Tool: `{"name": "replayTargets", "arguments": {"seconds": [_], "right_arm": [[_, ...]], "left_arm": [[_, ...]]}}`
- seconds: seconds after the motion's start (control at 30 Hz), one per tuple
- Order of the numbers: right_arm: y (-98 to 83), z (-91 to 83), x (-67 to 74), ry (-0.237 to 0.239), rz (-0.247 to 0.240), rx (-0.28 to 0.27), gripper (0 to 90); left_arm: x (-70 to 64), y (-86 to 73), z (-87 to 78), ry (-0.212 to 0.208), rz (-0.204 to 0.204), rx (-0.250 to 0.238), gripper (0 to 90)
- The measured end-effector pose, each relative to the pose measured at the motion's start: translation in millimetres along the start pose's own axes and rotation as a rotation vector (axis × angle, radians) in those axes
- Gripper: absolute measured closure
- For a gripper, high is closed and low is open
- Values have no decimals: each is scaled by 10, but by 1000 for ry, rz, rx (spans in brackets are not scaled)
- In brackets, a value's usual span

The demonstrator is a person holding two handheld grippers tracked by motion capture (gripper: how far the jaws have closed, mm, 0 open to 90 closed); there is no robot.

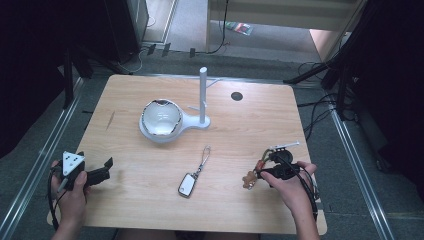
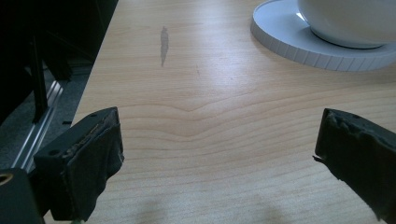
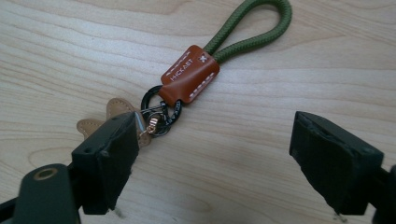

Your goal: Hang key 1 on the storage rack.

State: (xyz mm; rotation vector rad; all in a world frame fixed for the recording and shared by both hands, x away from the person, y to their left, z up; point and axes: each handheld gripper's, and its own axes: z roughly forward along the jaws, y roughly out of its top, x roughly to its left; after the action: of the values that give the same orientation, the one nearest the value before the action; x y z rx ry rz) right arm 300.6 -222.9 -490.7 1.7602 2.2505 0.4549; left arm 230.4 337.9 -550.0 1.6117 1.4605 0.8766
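A keychain (image 3: 189,74) lies flat on the wooden table: a green rope loop, a brown leather tab, a black ring and a tan leather charm. My right gripper (image 3: 210,158) stands open just short of it, and its left jaw hides part of the charm. Nothing is between the pads. In the high view the keychain (image 1: 248,179) sits at the tips of the right gripper (image 1: 261,169), near the table's front right. My left gripper (image 1: 103,171) rests at the front left, open and empty, with bare wood between the jaws of the left gripper (image 2: 219,158).
A white bowl (image 1: 160,119) sits on a round white base with an upright white pole (image 1: 203,95) at the table's middle back. A silver key fob (image 1: 187,184) with a strap lies front centre. A small black disc (image 1: 236,96) lies near the far edge.
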Motion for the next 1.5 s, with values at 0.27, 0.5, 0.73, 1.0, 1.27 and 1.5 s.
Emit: {"name": "replayTargets", "arguments": {"seconds": [0.27,0.5,0.73,1.0,1.27,1.5], "right_arm": [[170,79,65,1,9,72,140],[272,111,133,-32,13,35,274],[366,116,221,-44,54,71,341],[488,120,231,-51,170,149,492],[555,174,207,-55,236,218,558],[575,263,201,-44,257,230,568]], "left_arm": [[2,2,6,1,-6,4,13],[3,3,9,0,-9,6,13],[6,6,16,3,-10,11,14],[9,5,15,1,-13,8,14],[12,7,13,-1,-13,14,13],[2,6,18,-6,-8,12,14]]}}
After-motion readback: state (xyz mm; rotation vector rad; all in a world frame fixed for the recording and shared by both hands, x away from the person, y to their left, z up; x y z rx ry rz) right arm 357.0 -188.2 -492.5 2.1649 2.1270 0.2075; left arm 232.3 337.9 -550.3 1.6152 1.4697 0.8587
